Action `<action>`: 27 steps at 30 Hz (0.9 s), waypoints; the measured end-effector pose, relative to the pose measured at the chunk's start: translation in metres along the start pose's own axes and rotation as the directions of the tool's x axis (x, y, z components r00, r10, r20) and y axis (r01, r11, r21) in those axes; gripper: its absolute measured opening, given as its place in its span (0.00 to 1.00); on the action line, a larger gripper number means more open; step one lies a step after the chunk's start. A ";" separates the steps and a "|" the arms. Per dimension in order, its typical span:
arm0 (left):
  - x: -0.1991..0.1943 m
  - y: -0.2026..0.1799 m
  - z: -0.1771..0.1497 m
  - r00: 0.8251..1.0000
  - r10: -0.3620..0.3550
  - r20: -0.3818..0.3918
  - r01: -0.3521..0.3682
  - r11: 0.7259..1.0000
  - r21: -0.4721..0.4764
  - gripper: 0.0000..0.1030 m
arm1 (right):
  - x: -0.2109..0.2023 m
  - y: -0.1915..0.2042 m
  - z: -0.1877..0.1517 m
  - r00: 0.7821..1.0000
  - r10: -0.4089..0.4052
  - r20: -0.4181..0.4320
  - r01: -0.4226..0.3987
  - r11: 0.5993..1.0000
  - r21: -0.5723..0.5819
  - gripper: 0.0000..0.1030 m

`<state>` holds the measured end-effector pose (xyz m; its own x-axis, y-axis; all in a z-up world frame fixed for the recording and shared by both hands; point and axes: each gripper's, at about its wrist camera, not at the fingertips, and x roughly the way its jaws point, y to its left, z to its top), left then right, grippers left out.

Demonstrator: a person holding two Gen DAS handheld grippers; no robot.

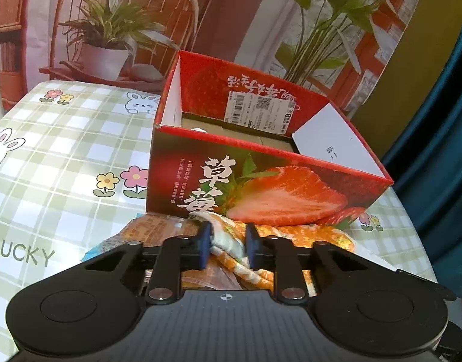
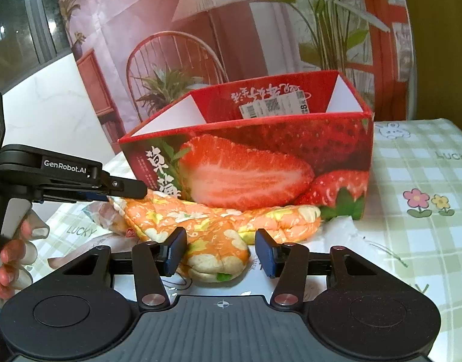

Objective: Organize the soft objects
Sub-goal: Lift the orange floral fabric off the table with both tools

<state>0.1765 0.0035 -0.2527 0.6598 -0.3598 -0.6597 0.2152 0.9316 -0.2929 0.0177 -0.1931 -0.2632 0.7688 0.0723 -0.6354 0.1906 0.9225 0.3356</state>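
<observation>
The left gripper [image 1: 228,242] is pinching an end fold of the orange floral cloth [image 2: 219,226] in narrow jaws, while the right gripper [image 2: 220,250] is straddling its near lobe, jaws half open, contact unclear. The cloth is lying crosswise on the counter [image 2: 412,220], touching the strawberry box [image 2: 261,169] behind.

A quilted cloth [image 2: 219,226] lies before the box [image 2: 261,163], seemingly touching it.
</observation>
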 end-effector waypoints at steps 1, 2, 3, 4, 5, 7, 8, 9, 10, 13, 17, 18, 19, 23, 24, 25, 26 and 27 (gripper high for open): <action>-0.002 0.000 0.000 1.000 -0.002 0.007 0.002 1.000 0.006 0.19 | 0.000 0.000 0.000 1.000 0.006 -0.001 -0.006 1.000 0.003 0.43; -0.004 -0.001 -0.001 1.000 -0.007 0.015 0.007 1.000 0.012 0.18 | -0.001 0.000 0.000 1.000 0.008 -0.003 -0.008 1.000 0.005 0.42; -0.007 -0.002 -0.001 1.000 -0.012 0.023 0.012 1.000 0.017 0.18 | -0.001 0.000 0.000 1.000 0.007 -0.002 -0.007 1.000 0.004 0.41; -0.009 -0.004 -0.001 0.999 -0.014 0.031 0.014 1.000 0.022 0.17 | -0.002 0.000 0.000 1.000 0.009 -0.001 -0.009 1.000 0.005 0.40; -0.013 -0.006 -0.001 0.999 -0.018 0.040 0.017 0.999 0.030 0.17 | -0.003 -0.001 0.000 1.000 0.013 0.001 -0.013 1.000 0.009 0.37; -0.018 -0.009 0.000 0.998 -0.030 0.056 0.028 0.999 0.043 0.16 | -0.004 -0.002 0.000 1.000 0.018 0.006 -0.018 1.000 0.015 0.33; -0.023 -0.011 0.000 0.997 -0.038 0.067 0.035 0.998 0.049 0.16 | -0.006 -0.002 0.001 1.000 0.020 0.010 -0.020 1.000 0.017 0.32; -0.028 -0.013 0.000 0.996 -0.046 0.077 0.042 0.998 0.056 0.16 | -0.007 -0.002 0.002 1.000 0.023 0.013 -0.024 1.000 0.016 0.31; -0.032 -0.015 0.000 0.995 -0.053 0.086 0.048 0.997 0.061 0.16 | -0.008 -0.003 0.002 1.000 0.027 0.016 -0.027 1.000 0.013 0.30; -0.046 -0.017 -0.006 0.993 -0.070 0.095 0.064 0.996 0.065 0.16 | -0.014 -0.001 0.005 0.999 0.036 0.021 -0.037 0.999 0.008 0.29; -0.060 -0.015 -0.022 0.994 -0.082 0.078 0.078 0.995 0.059 0.16 | -0.022 0.002 0.005 0.998 0.056 0.006 -0.056 0.998 -0.001 0.29; -0.062 -0.013 -0.027 0.994 -0.086 0.071 0.082 0.995 0.055 0.16 | -0.024 0.003 0.003 0.998 0.061 -0.001 -0.061 0.998 -0.007 0.29; -0.064 -0.011 -0.033 0.994 -0.088 0.063 0.085 0.995 0.051 0.16 | -0.026 0.005 0.002 0.998 0.063 -0.011 -0.063 0.998 -0.013 0.29; -0.066 -0.002 -0.053 0.996 -0.085 0.023 0.085 0.996 0.033 0.16 | -0.033 0.009 -0.004 0.997 0.065 -0.034 -0.066 0.998 -0.021 0.30; -0.065 0.001 -0.057 0.996 -0.084 0.013 0.084 0.996 0.024 0.16 | -0.034 0.008 -0.005 0.997 0.065 -0.039 -0.066 0.998 -0.018 0.30; -0.064 0.004 -0.060 0.997 -0.082 0.005 0.082 0.997 0.012 0.16 | -0.035 0.008 -0.006 0.997 0.064 -0.045 -0.065 0.998 -0.016 0.30; -0.062 0.008 -0.062 0.997 -0.082 0.000 0.082 0.997 0.001 0.16 | -0.036 0.008 -0.007 0.997 0.063 -0.049 -0.064 0.998 -0.015 0.30; -0.061 0.011 -0.064 0.997 -0.082 -0.006 0.082 0.997 -0.012 0.16 | -0.037 0.008 -0.008 0.997 0.062 -0.052 -0.063 0.998 -0.014 0.31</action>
<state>0.0930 0.0320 -0.2599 0.6354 -0.4355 -0.6376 0.2597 0.8982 -0.3547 -0.0139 -0.1854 -0.2429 0.7462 0.1491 -0.6488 0.1332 0.9214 0.3650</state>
